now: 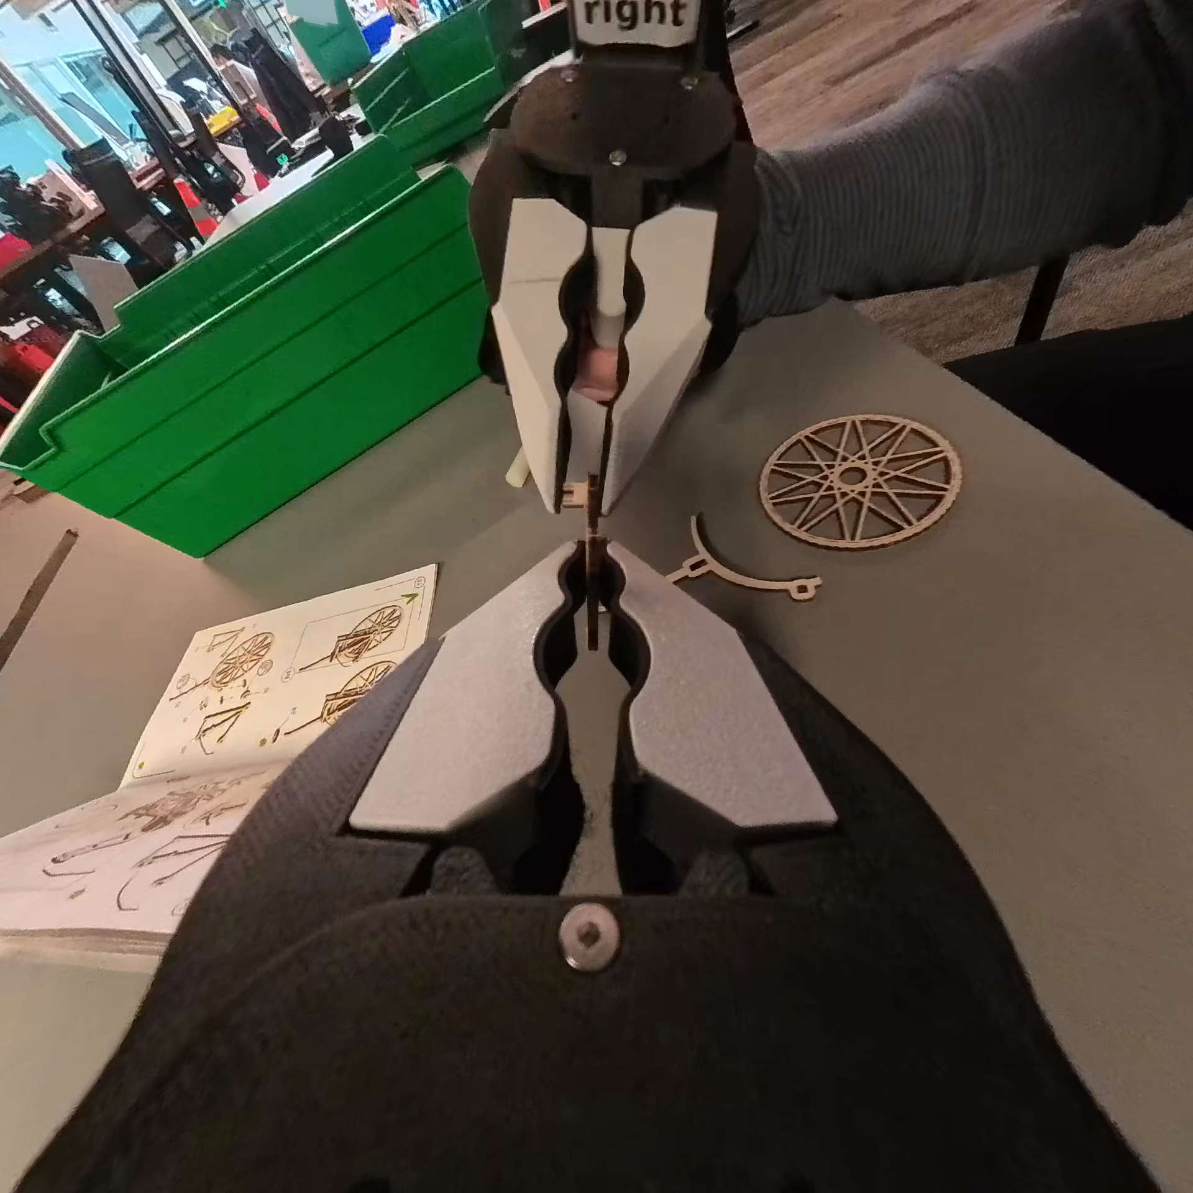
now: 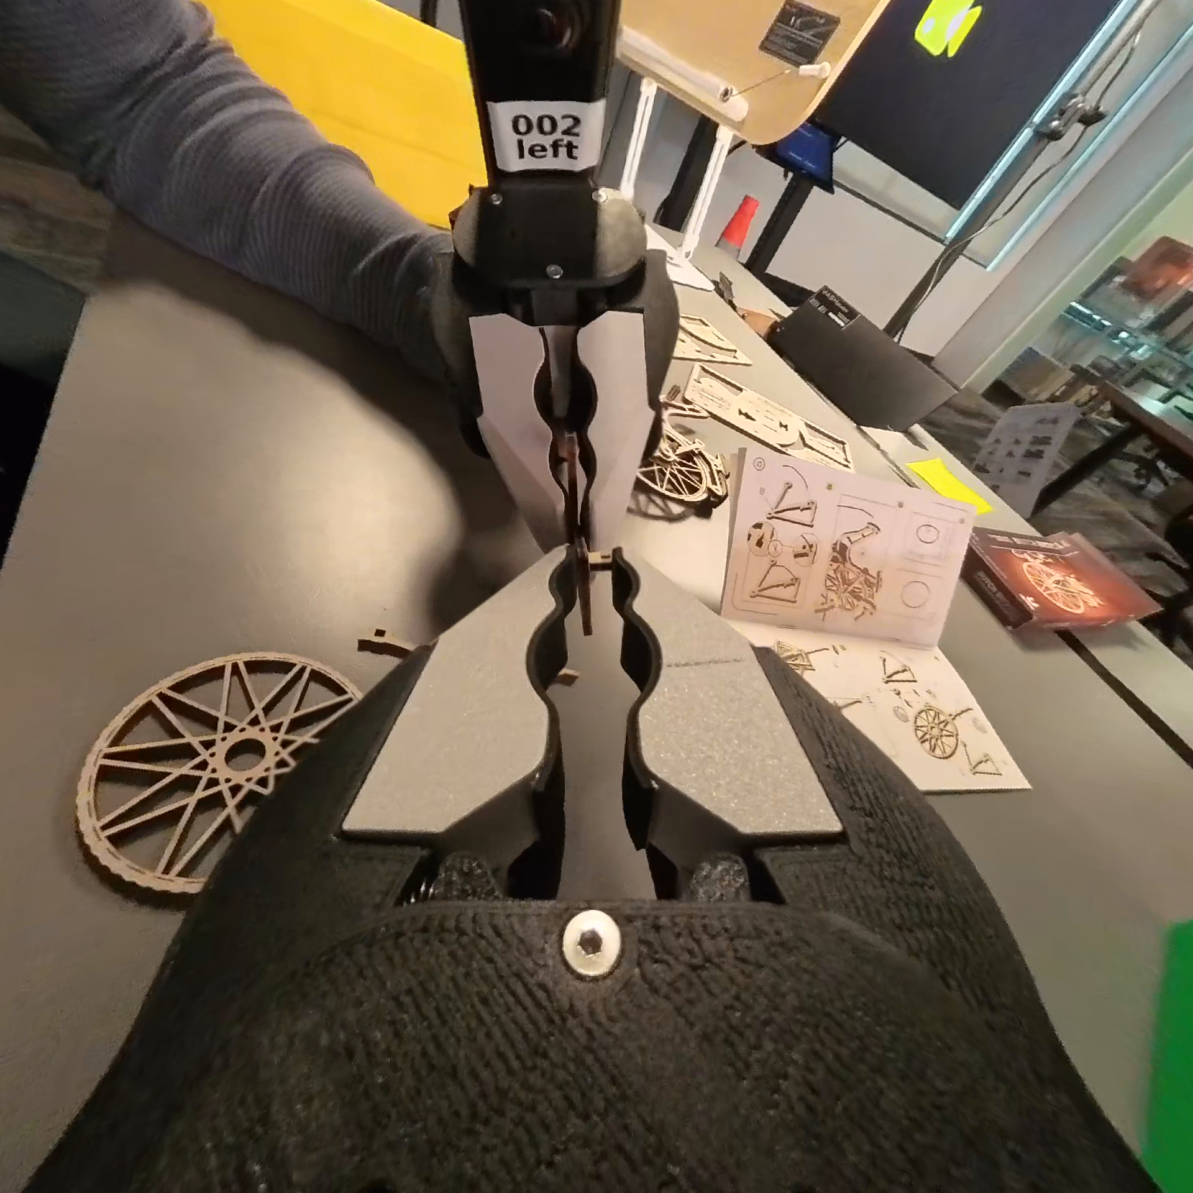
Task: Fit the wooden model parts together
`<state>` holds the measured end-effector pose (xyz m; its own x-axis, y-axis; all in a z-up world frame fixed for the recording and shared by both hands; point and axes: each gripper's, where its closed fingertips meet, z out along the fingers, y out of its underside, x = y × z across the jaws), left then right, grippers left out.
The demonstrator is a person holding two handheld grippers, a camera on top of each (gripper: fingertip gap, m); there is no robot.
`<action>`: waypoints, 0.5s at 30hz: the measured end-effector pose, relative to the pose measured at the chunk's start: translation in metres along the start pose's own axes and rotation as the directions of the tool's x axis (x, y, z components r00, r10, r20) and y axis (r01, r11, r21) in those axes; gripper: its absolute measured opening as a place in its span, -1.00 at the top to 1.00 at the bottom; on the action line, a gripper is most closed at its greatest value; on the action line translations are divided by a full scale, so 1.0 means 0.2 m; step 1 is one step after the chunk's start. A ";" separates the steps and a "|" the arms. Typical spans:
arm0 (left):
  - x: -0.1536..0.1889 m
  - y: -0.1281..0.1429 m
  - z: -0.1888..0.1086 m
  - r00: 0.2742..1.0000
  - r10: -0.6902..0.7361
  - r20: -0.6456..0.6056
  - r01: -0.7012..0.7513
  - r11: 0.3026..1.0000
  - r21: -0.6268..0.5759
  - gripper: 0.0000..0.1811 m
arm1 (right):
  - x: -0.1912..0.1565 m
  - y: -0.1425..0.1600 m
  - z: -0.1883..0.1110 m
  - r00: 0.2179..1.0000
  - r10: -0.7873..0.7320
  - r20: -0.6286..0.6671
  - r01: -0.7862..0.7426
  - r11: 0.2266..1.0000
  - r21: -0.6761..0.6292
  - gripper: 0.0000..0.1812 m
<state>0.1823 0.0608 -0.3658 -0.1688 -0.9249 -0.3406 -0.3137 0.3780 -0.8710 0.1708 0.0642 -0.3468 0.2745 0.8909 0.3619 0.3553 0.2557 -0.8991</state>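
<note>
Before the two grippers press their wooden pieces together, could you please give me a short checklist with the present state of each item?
1. Left gripper pinches a thin wooden strip edge-on: ok.
2. Right gripper holds its own flat wooden piece; in its own view the jaws look slightly apart, so firmness of grip: cannot tell.
3. The two pieces meet tip to tip between the grippers: ok.
4. Tab seated in its slot: cannot tell, the joint is too small.
5. Spoked wheel and curved fender piece lie on the table beside the joint, apart from it: ok.
6. Instruction sheet open and visible: ok.
</note>
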 end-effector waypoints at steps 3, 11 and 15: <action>-0.01 0.01 0.00 1.000 0.004 0.007 -0.004 1.000 -0.007 0.99 | 0.00 0.01 0.00 1.000 0.002 -0.001 -0.002 1.000 -0.018 0.92; 0.00 0.03 0.02 1.000 0.016 -0.006 -0.016 0.999 -0.037 0.99 | -0.01 0.04 0.00 1.000 -0.009 0.007 0.009 0.998 -0.062 0.93; 0.00 0.03 0.02 1.000 0.025 0.010 -0.025 0.999 -0.046 0.99 | 0.00 0.04 0.00 1.000 -0.009 -0.008 0.008 0.998 -0.056 0.92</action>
<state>0.1846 0.0637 -0.3730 -0.1674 -0.9155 -0.3659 -0.3521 0.4022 -0.8451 0.1742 0.0668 -0.3544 0.2785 0.8856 0.3717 0.4068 0.2419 -0.8809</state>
